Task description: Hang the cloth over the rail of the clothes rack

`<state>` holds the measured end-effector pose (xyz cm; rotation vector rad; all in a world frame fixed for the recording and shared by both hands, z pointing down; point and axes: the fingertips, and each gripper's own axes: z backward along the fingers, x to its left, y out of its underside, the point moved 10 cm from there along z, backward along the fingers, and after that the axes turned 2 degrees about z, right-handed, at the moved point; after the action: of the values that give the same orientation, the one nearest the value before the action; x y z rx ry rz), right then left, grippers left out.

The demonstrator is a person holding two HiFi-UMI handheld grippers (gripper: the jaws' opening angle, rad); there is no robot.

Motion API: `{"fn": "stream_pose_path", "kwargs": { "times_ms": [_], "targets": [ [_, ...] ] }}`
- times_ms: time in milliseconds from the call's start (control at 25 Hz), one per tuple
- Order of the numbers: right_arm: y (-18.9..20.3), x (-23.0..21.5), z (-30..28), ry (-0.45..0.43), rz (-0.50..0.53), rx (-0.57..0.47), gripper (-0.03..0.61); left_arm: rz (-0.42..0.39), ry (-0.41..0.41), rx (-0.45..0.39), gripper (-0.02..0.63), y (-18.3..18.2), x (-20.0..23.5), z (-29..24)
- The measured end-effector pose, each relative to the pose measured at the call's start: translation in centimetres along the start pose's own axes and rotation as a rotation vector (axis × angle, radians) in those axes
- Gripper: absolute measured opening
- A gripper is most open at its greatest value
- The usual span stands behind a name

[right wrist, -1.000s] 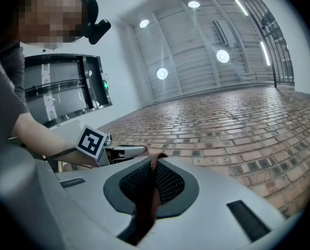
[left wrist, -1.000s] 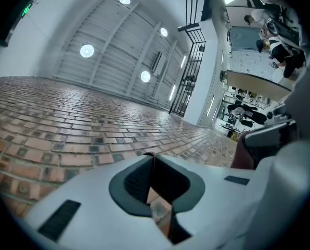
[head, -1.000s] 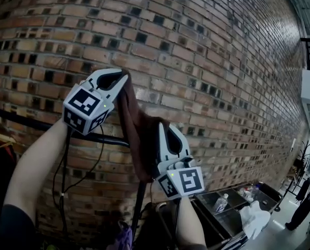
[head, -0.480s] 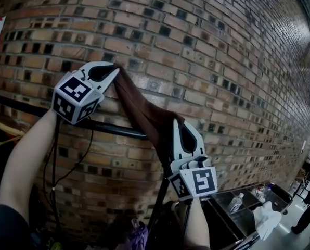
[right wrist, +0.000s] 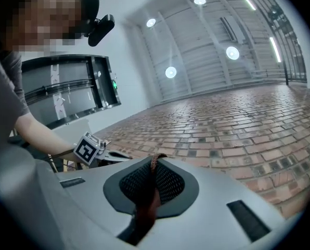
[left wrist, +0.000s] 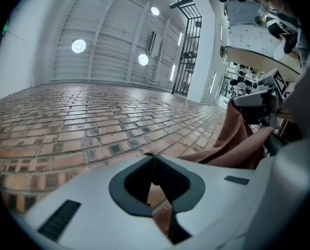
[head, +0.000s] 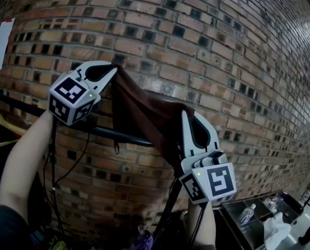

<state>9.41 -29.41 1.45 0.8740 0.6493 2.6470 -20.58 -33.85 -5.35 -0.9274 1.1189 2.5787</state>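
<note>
The cloth [head: 144, 107] is not yet hanging on the rail [head: 125, 137]. It is being held above the rail, stretched as a sagging brown band between the two tools, in front of the brick wall [head: 207, 40].

1. The left gripper [head: 114, 69] is gripping one upper corner of the cloth above the rail. Its jaws are standing pressed together, with only a thin edge of fabric showing between them in the left gripper view.
2. The right gripper [head: 186, 114] is gripping the opposite end, lower than the left one and just above the rail line. Its jaws are closing flat on a narrow fold of cloth, which is running down between the pads in the right gripper view.
3. The lower edge of the cloth is dangling to about rail level. Whether it is passing in front of the rail or behind it cannot be told from the head view.

Status, as a judgement: lifting and spreading are done. What is left is carrying the cloth across the rail, lowering it until the rail is bearing the fabric, then releasing both grips.
</note>
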Motion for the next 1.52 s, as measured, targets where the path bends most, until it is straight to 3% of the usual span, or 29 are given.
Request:
{"fn": "stream_pose_path", "kwargs": {
  "times_ms": [240, 480, 640, 840, 1000, 1160, 1360, 1520],
  "targets": [
    [-1.1, 1.1, -3.5, 0.016, 0.020, -0.021, 0.023, 0.051, 0.022, -0.041, 0.023, 0.7, 3.2, 1.0],
    [-1.6, 3.5, -6.5, 0.062, 0.036, -0.015, 0.023, 0.074, 0.051, 0.030, 0.023, 2.3, 7.0, 2.1],
    [-2.0, 5.2, -8.7, 0.079, 0.062, -0.025, 0.023, 0.076, 0.079, 0.021, 0.023, 2.8, 9.7, 3.4],
    [-2.3, 7.7, -10.5, 0.075, 0.103, -0.048, 0.023, 0.058, 0.045, 0.046, 0.023, 3.4, 12.4, 5.2],
    [-2.4, 9.5, -11.8, 0.047, 0.108, -0.053, 0.023, 0.090, 0.026, 0.084, 0.023, 4.1, 14.2, 6.9],
    [-2.7, 11.2, -12.9, 0.034, 0.133, -0.094, 0.023, 0.049, -0.020, 0.118, 0.023, 4.1, 15.6, 8.3],
    [-3.4, 12.1, -12.6, 0.030, 0.095, -0.130, 0.023, 0.088, -0.039, 0.055, 0.023, 2.6, 16.1, 10.1],
    [-3.5, 12.3, -11.7, 0.044, 0.065, -0.117, 0.023, 0.000, -0.055, -0.028, 0.021, 1.4, 14.7, 11.7]
  ]
}}
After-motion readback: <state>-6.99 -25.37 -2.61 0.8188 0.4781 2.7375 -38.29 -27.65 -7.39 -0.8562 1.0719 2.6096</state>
